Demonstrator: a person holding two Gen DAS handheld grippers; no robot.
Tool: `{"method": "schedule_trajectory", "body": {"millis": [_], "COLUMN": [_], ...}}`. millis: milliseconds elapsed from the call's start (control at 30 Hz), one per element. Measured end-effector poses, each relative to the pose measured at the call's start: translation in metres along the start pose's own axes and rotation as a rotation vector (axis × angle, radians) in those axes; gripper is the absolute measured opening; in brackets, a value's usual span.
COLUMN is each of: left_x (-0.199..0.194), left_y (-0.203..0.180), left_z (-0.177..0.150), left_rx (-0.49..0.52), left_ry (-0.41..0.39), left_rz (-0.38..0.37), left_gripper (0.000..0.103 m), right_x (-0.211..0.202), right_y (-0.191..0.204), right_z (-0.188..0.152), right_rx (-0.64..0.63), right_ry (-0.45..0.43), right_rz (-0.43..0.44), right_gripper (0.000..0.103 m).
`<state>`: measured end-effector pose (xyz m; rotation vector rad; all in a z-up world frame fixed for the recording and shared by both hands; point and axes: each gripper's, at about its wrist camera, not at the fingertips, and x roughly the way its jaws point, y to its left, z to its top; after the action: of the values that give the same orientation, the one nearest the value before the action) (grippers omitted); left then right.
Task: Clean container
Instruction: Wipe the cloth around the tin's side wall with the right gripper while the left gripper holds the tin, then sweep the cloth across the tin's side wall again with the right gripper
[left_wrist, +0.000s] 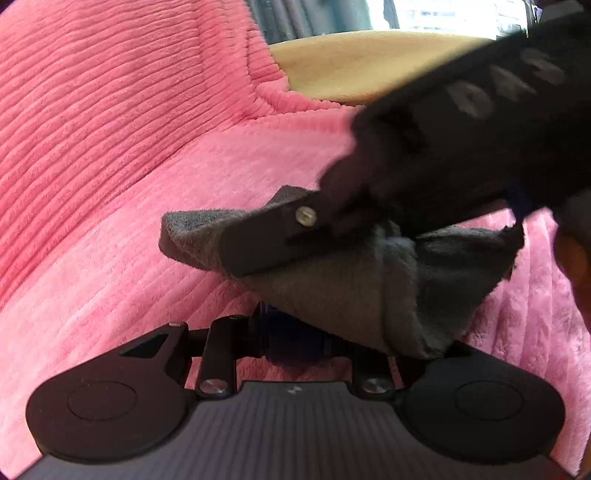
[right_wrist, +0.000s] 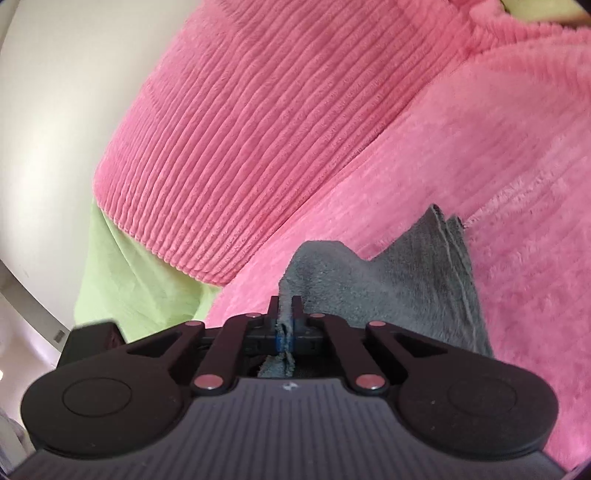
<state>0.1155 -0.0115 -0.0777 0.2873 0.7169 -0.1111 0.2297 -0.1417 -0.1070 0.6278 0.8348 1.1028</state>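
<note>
My right gripper (right_wrist: 285, 306) is shut on a grey cleaning cloth (right_wrist: 399, 280), which hangs in front of a person's pink ribbed sleeve and body. In the left wrist view the same right gripper (left_wrist: 240, 254) reaches in from the upper right with the grey cloth (left_wrist: 351, 295) pinched between its fingers. The cloth drapes over the front of my left gripper (left_wrist: 291, 332), whose fingertips are hidden behind it. No container shows in either view.
Pink corduroy fabric (left_wrist: 129, 147) fills most of both views. A tan rounded surface (left_wrist: 362, 62) lies behind it in the left wrist view. A light green fabric (right_wrist: 133, 269) and a white wall (right_wrist: 55, 129) show at the left of the right wrist view.
</note>
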Motion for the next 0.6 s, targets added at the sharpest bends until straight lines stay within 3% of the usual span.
{"method": "schedule_trajectory", "body": {"millis": [100,300,400,467,500,533,600], "left_x": [-0.001,-0.002,-0.004,-0.005,-0.006,-0.007,-0.017], "left_y": [-0.003,0.001,0.004,0.005,0.006,0.007,0.009], "left_z": [-0.003,0.002,0.005,0.007,0.008,0.009,0.012], "left_rx": [0.014,-0.006,-0.021,-0.031,-0.036,-0.04,-0.046], "left_ry": [0.001,-0.007,-0.013,-0.017,-0.019,-0.021,-0.082], "left_rz": [0.006,-0.008,-0.018,-0.025,-0.028,-0.032,-0.043], "left_gripper": [0.029,0.03,0.03,0.034,0.04,0.054,0.065], "right_x": [0.005,0.009,0.01,0.01,0.01,0.009,0.006], "right_y": [-0.007,-0.032,-0.032,-0.03,-0.03,-0.031,-0.031], "right_z": [0.007,0.01,0.009,0.008,0.007,0.007,0.005], "right_rx": [0.015,0.031,0.018,0.01,0.012,0.014,0.019], "right_ry": [-0.021,-0.059,-0.068,-0.077,-0.082,-0.088,-0.098], "right_rz": [-0.01,-0.139,-0.162,-0.167,-0.166,-0.165,-0.165], "right_gripper": [0.0,0.001,0.001,0.001,0.001,0.001,0.001]}}
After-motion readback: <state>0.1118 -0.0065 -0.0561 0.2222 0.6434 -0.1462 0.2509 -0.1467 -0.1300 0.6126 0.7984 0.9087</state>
